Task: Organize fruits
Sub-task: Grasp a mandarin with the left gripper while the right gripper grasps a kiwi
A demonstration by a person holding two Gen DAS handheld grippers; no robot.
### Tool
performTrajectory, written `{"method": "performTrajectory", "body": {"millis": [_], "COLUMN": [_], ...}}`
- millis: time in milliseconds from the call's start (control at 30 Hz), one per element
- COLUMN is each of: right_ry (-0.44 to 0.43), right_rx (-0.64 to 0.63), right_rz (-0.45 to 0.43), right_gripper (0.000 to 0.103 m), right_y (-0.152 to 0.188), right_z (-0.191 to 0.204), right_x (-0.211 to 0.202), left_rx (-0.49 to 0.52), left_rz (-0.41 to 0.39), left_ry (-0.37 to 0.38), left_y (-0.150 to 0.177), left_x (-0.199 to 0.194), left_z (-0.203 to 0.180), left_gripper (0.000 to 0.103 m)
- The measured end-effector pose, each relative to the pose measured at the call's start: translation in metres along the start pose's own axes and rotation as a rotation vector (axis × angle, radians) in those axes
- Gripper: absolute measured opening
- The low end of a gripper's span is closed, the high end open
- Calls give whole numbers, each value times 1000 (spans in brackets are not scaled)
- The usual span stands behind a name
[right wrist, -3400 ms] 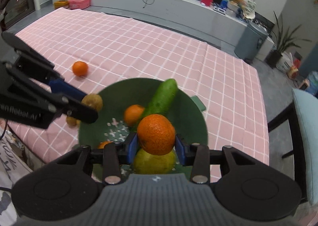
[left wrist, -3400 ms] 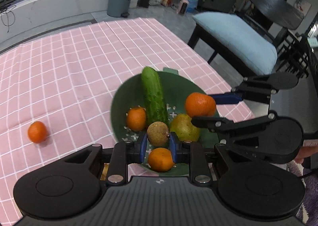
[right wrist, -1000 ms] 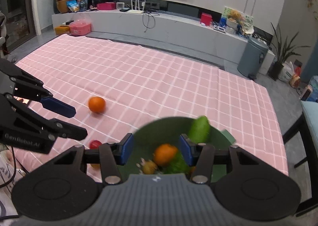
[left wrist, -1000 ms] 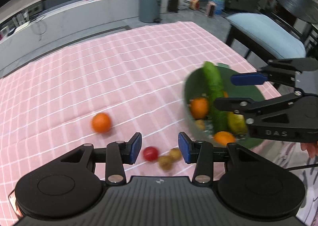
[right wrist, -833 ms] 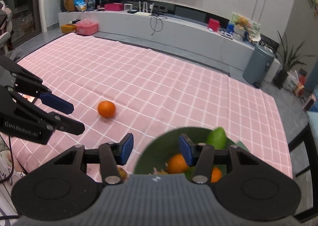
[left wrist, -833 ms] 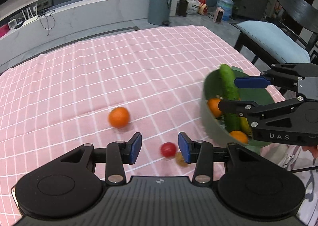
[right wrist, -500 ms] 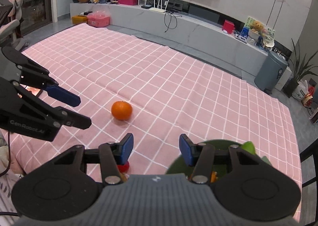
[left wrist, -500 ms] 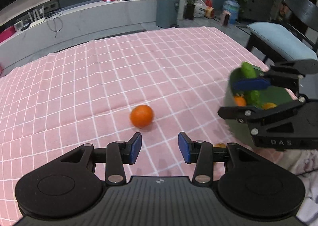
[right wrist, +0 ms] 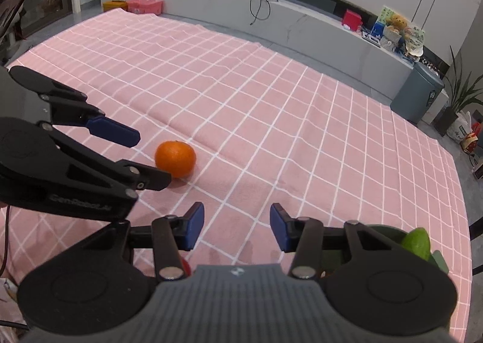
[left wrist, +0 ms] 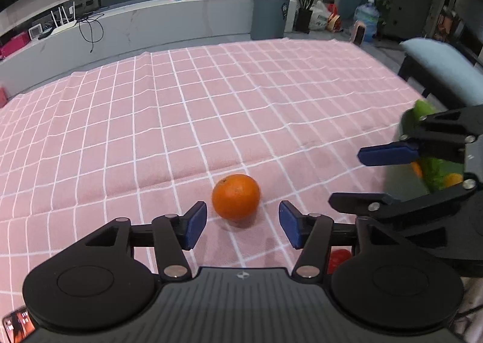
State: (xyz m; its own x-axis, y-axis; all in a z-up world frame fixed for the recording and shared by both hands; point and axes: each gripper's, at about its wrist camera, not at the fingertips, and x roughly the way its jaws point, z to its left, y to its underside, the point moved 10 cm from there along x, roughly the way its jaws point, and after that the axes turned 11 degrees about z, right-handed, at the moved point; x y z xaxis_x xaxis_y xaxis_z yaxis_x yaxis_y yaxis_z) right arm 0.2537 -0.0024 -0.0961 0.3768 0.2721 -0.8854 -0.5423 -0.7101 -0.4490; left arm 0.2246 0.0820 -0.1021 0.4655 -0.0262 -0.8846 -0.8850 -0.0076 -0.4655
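Left gripper jaws have just been opening, now standing wide, with the round orange tangerine sitting on the pink checked tablecloth just ahead of its blue fingertips, untouched. Right gripper jaws have been narrowing slightly, gaping over bare cloth; tangerine lying ahead-left.

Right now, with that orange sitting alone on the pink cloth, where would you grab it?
Across its widest middle, coming down from above and in front. The orange is round and lies free, and the left gripper, jaws open, already lines up with it.
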Motion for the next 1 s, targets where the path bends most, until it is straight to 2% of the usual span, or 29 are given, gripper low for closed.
{"method": "performTrajectory", "body": {"millis": [167, 233, 400, 467, 533, 600, 1000], "right_ry": [11, 13, 2, -1, 14, 16, -9], "right_rx": [-16, -22, -1, 10, -12, -22, -59], "right_rz": [20, 24, 51, 64, 57, 54, 32], "right_gripper": [44, 44, 43, 43, 43, 43, 42], "right_y": [-5, -7, -5, -1, 1, 2, 8], "right_z": [0, -1, -6, -8, -8, -7, 0], "right_x": [12, 15, 24, 28, 28, 28, 14], "left_rx": [41, 63, 57, 73, 93, 97, -12], "left_rz": [38, 34, 46, 57, 60, 59, 127], "left_ry": [-82, -76, -48, -35, -24, -31, 26], "left_y": [-1, -2, -6, -6, -4, -4, 18], "left_x": [21, 25, 34, 38, 41, 41, 18], "left_z": [4, 2, -2, -6, -11, -12, -12], "left_gripper": [66, 69, 68, 62, 50, 49, 47]}}
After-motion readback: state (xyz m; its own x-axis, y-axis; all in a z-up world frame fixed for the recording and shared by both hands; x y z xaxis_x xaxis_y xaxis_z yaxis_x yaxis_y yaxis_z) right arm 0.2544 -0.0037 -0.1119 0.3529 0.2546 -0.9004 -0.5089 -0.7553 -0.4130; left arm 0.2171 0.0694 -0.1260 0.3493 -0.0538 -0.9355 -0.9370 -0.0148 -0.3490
